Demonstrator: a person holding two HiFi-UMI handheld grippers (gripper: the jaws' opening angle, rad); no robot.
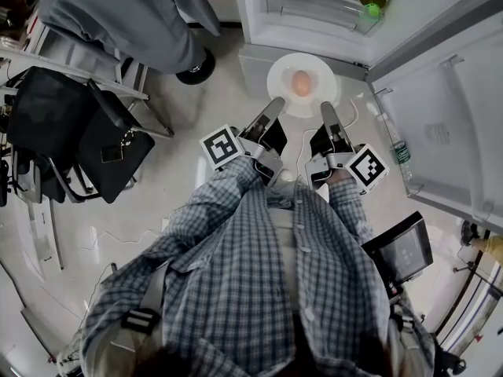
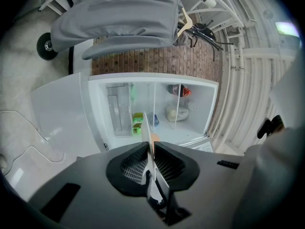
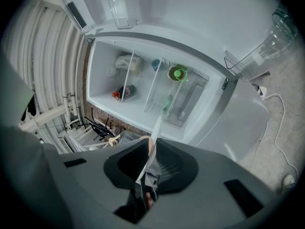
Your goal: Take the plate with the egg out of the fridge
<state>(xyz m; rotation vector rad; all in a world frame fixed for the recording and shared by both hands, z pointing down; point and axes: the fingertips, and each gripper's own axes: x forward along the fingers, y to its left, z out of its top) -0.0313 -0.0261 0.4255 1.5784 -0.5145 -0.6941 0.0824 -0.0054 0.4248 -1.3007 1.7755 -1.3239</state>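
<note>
Left gripper (image 1: 273,110) and right gripper (image 1: 327,115) each pinch the near rim of the white plate (image 1: 284,68), jaws pressed onto the thin china from either side of its edge. Each gripper view shows the rim running edge-on between that gripper's dark pads. The egg (image 1: 301,82) sits loose near the middle of the plate, just ahead of both grippers and between them. The plate hangs over the pale floor (image 1: 196,132), clear of the open fridge (image 1: 314,10), which stands farther ahead of the grippers. The fridge door (image 1: 440,124) swings wide off to the right gripper's outer side. A person in grey (image 1: 134,14) stands ahead and well to the left of the left gripper.

Judging by this, the plate is already out and the carry is what counts. The egg has nothing to stop it rolling, so the rim should stay level, with both grippers travelling at one height and one pace. Neither gripper should twist or pull away from the other, since each holds only a narrow bite of rim. Drawing straight back towards the body, away from the door, looks the safest line.
</note>
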